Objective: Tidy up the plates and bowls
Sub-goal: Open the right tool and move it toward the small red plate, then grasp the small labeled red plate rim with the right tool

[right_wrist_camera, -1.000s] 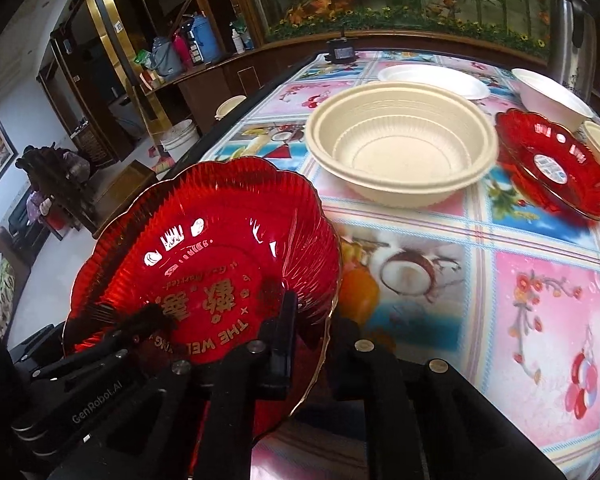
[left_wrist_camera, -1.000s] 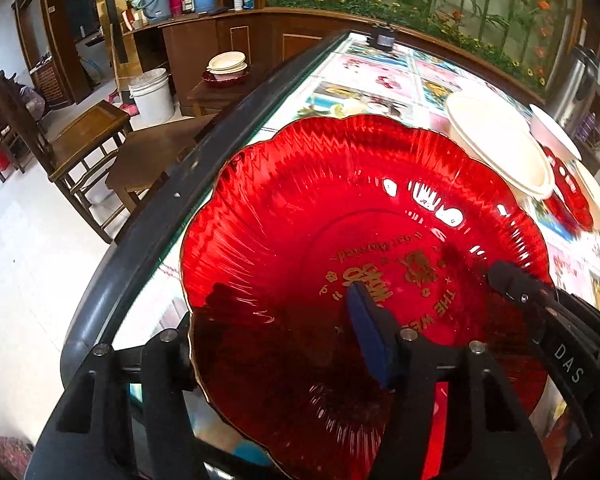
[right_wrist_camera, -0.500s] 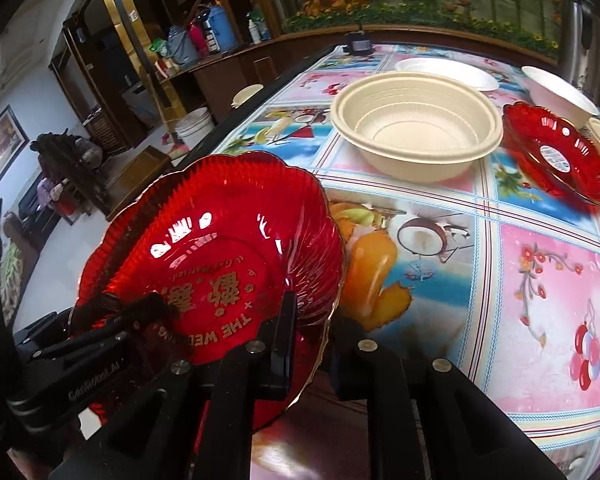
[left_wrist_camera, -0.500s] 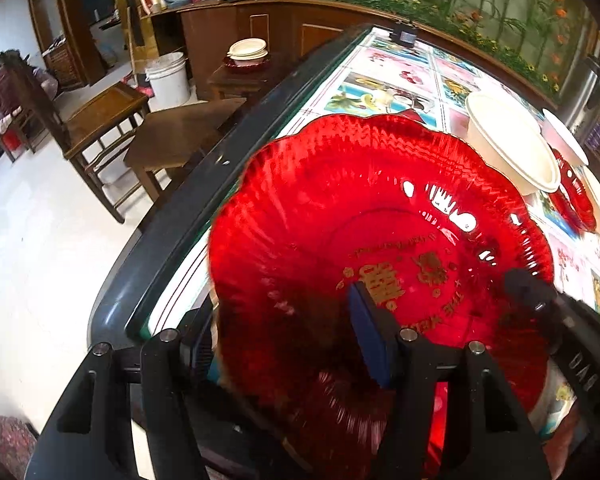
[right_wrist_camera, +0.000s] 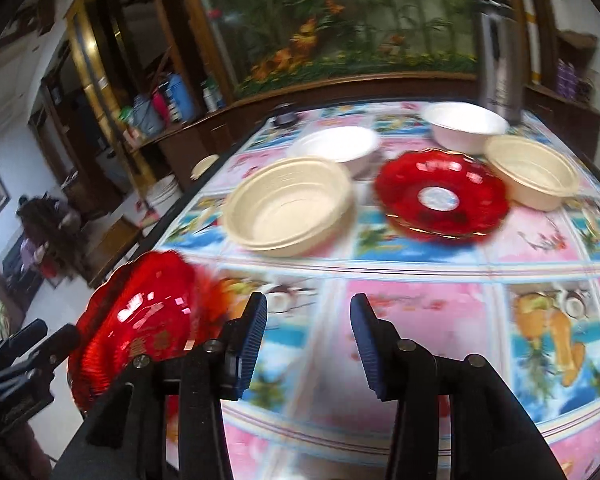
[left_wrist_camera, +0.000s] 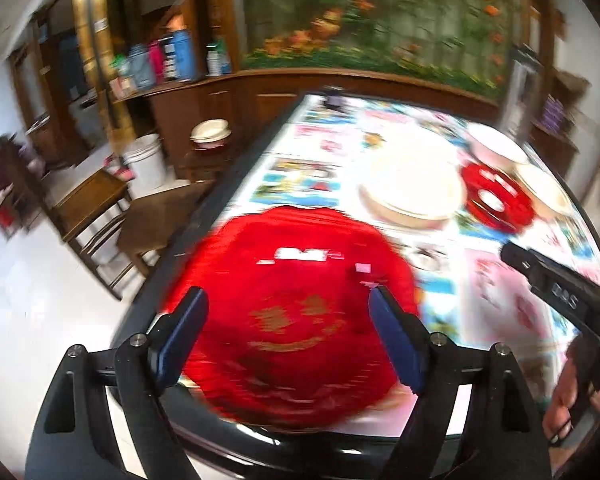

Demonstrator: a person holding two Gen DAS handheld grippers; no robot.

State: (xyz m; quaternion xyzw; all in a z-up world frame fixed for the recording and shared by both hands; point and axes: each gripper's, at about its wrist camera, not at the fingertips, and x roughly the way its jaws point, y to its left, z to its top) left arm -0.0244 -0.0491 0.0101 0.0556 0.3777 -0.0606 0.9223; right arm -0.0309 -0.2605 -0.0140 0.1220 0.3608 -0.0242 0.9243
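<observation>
A large red plate (left_wrist_camera: 300, 320) with gold lettering lies on the near left corner of the table; it also shows in the right wrist view (right_wrist_camera: 140, 320). My left gripper (left_wrist_camera: 288, 340) is open above it, its fingers apart on either side. My right gripper (right_wrist_camera: 308, 340) is open and empty over the tablecloth, to the right of that plate. A beige bowl (right_wrist_camera: 288, 208), a second red plate (right_wrist_camera: 440, 200), a smaller beige bowl (right_wrist_camera: 532, 178), a white bowl (right_wrist_camera: 468, 126) and a white plate (right_wrist_camera: 336, 146) stand further back. Both views are blurred.
The table (right_wrist_camera: 420, 300) has a colourful fruit-print cloth and a dark rim (left_wrist_camera: 220, 196). A metal flask (right_wrist_camera: 496, 60) stands at the far right. Wooden chairs (left_wrist_camera: 88, 208), a white bucket (left_wrist_camera: 144, 164) and a counter are to the left, off the table.
Both grippers were shut on the large red plate's rim, holding it up. Now both are open and drawn back, and the plate lies on the table corner.
</observation>
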